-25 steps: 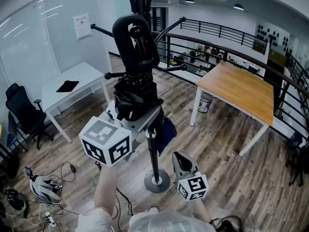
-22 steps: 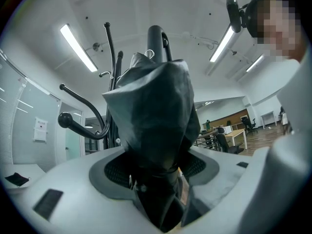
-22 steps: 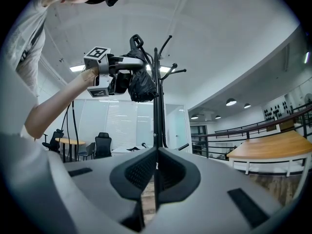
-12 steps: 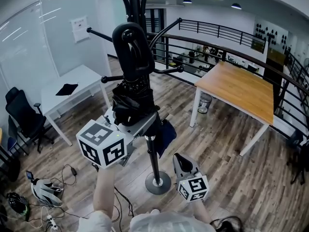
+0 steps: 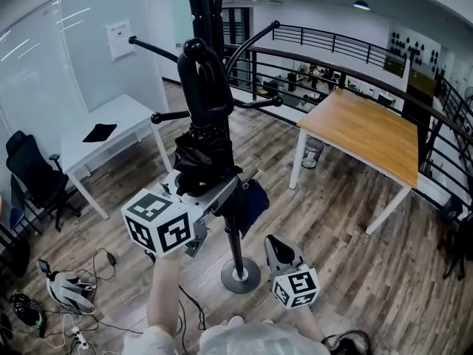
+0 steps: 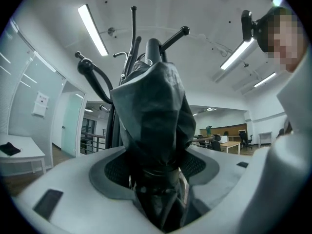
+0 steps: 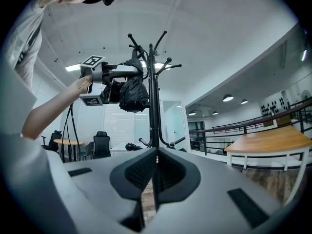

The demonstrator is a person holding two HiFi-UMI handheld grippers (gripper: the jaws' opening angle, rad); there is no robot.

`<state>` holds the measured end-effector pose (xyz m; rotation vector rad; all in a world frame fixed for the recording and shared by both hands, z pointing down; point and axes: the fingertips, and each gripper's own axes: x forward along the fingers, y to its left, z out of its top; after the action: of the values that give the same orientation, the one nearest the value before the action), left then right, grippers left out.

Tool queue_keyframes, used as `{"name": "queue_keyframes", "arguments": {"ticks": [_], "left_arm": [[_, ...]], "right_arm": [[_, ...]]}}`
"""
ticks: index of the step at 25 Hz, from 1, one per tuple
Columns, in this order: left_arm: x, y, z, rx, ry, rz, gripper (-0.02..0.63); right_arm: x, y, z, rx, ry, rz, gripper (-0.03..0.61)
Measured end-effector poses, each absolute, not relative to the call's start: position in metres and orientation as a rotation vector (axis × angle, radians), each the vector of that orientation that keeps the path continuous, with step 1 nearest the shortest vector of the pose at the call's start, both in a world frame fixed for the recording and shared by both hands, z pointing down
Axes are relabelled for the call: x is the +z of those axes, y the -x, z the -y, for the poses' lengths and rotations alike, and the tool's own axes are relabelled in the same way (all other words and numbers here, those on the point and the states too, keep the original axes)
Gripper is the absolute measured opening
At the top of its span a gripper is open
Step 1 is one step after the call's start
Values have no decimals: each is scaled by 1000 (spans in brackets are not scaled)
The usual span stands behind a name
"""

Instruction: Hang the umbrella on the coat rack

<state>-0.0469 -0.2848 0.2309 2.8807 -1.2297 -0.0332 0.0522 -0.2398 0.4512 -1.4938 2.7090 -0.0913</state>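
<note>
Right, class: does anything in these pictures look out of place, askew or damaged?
Loose cables and a white headset-like device lie strewn on the wooden floor at the left. The coat rack stands upright; nothing looks damaged.

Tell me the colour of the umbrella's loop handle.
Black; the umbrella handle shows best in the head view.

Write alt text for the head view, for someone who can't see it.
The left gripper holds a folded black umbrella upright beside the coat rack, its loop handle among the hooks. The right gripper hangs low, shut.
</note>
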Motion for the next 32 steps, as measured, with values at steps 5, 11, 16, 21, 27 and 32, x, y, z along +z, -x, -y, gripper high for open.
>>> {"name": "queue_keyframes", "arguments": {"ticks": [5,11,16,21,27,32], "left_arm": [[245,55,297,-64,-2827,1232,301],[279,64,310,-68,-2738,1241,301],[294,74,317,-92,-2735,1302,300],[297,72,328,-113,-2743,1322,301],[299,71,332,-118,-2738,1354,301],[302,77,328,-232,-2716,1412,301]], "right_arm": [[456,-56,242,-115,1518,-2705,32],[467,-61,241,-134,1544,-2705,32],[467,-57,239,-141,1546,-2711,32],[474,-56,243,-153,1549,-2728,32],[474,-62,241,-160,1564,-2719,32],[476,-64,236,-151,1571,-2714,32]]}}
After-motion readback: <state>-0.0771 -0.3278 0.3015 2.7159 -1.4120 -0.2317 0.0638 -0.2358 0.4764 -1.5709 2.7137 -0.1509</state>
